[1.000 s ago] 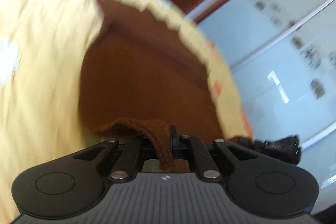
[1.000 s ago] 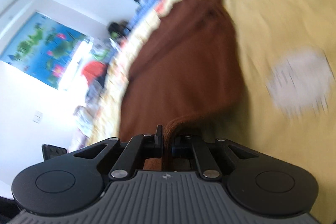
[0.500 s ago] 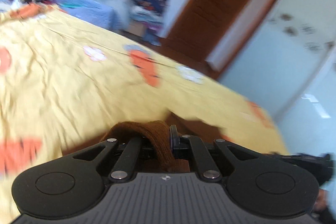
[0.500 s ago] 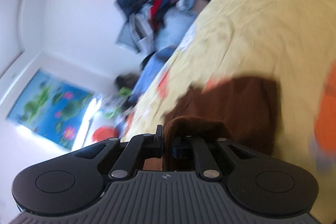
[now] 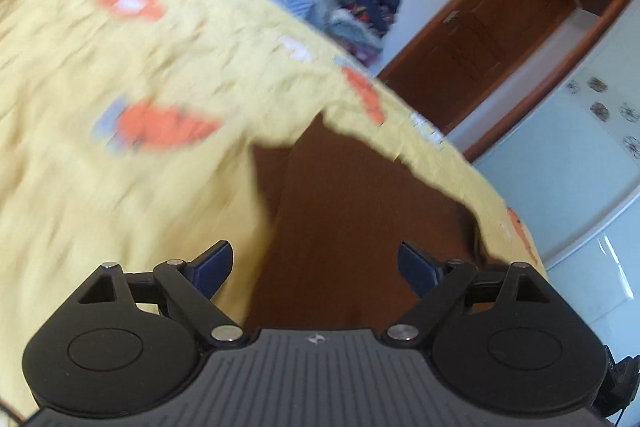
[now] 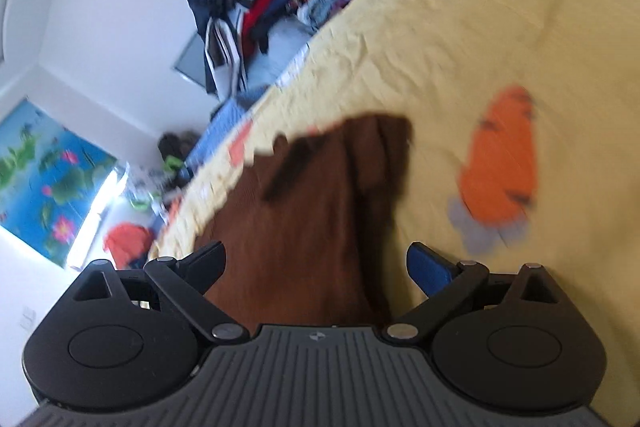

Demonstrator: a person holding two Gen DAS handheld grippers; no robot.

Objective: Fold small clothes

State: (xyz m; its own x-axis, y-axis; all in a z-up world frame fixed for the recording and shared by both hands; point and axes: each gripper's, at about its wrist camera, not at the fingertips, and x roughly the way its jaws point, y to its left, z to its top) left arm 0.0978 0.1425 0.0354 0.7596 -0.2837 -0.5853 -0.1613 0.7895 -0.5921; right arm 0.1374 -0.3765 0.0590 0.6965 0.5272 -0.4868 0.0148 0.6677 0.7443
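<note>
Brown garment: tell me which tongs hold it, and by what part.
Neither. Both the left tongs and right tongs have just opened; the brown garment lies loose on the yellow bedspread.

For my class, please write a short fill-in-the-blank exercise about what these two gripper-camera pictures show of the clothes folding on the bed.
1. The garment lying on the bed is ____ in colour.
2. The sheet under it is ____ with orange shapes.
3. The left gripper and right gripper both have their jaws ____, with no cloth pinched.
4. A heap of clothes sits beyond the bed against a ____ wall.

Missing words: brown; yellow; open; white
</note>
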